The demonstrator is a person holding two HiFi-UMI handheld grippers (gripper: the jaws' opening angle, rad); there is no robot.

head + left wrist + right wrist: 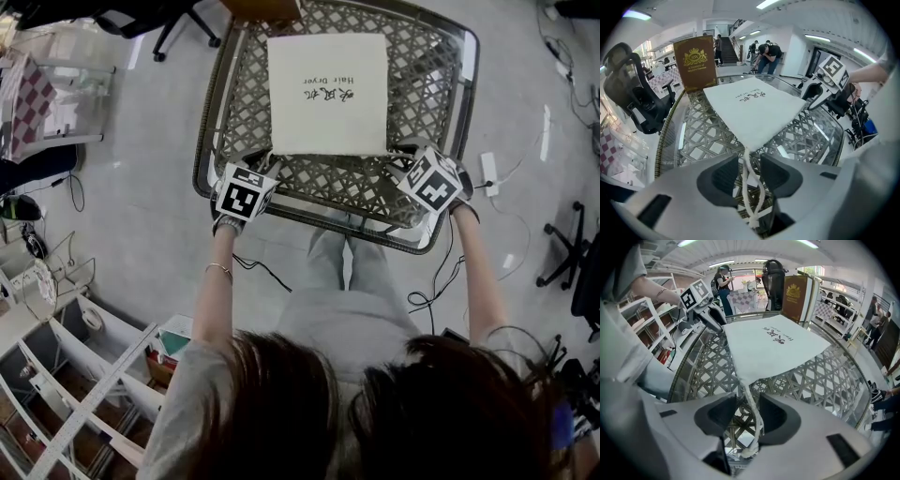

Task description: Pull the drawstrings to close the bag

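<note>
A flat white drawstring bag [328, 94] with dark print lies on the glass-topped lattice table [441, 66]. Its near edge has a corner facing each gripper. My left gripper [265, 161] is at the bag's near left corner and my right gripper [398, 161] at the near right corner. In the left gripper view a white looped drawstring [751, 187] runs from the bag [752, 112] down between the open jaws of the left gripper [750, 176], with gaps at both sides. In the right gripper view the other drawstring [753, 413] hangs between the right gripper's [749, 416] open jaws, close to the right one.
A brown box with a gold crest [695, 63] stands at the table's far edge. An office chair [628, 93] is beside the table. White shelving [84, 375] stands at the lower left, and cables [431, 281] lie on the floor. People stand in the background.
</note>
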